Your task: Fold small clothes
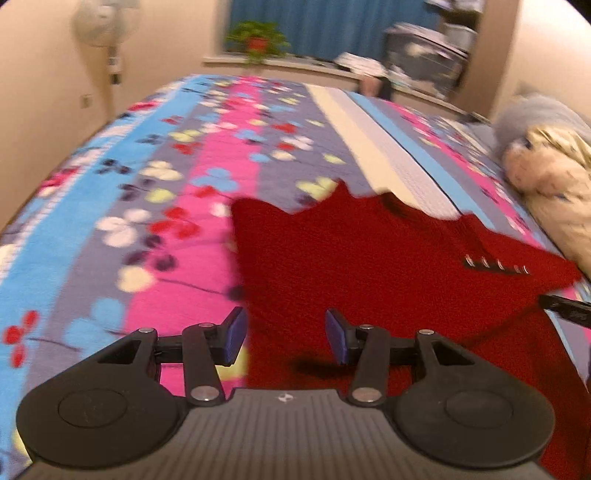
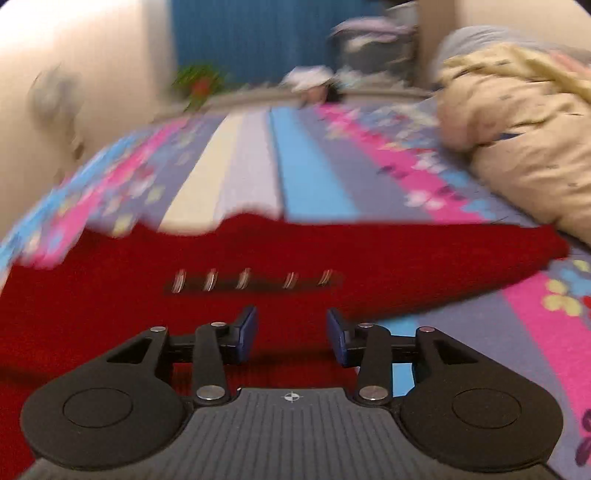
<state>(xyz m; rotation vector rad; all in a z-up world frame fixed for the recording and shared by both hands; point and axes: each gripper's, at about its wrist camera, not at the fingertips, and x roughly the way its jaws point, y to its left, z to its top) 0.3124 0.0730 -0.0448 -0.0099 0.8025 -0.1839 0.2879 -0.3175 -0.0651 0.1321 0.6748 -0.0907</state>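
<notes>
A small red knitted garment (image 1: 369, 258) lies spread on the flowered bedspread (image 1: 147, 184), a row of metal snaps (image 1: 496, 265) near its right side. My left gripper (image 1: 284, 338) hovers over the garment's near left edge, jaws apart with nothing between the blue pads. In the right wrist view the same red garment (image 2: 258, 251) fills the lower left, its snaps (image 2: 255, 280) just ahead of my right gripper (image 2: 291, 334). That gripper stands open above the garment's near right edge, with no cloth pinched. A dark tip of the right gripper (image 1: 565, 308) shows at the left view's right edge.
A cream patterned quilt (image 2: 517, 140) and grey pillow (image 1: 539, 107) are piled at the bed's right side. A potted plant (image 1: 258, 38) sits on the sill before a blue curtain (image 1: 332, 26). A standing fan (image 1: 105, 26) is by the left wall.
</notes>
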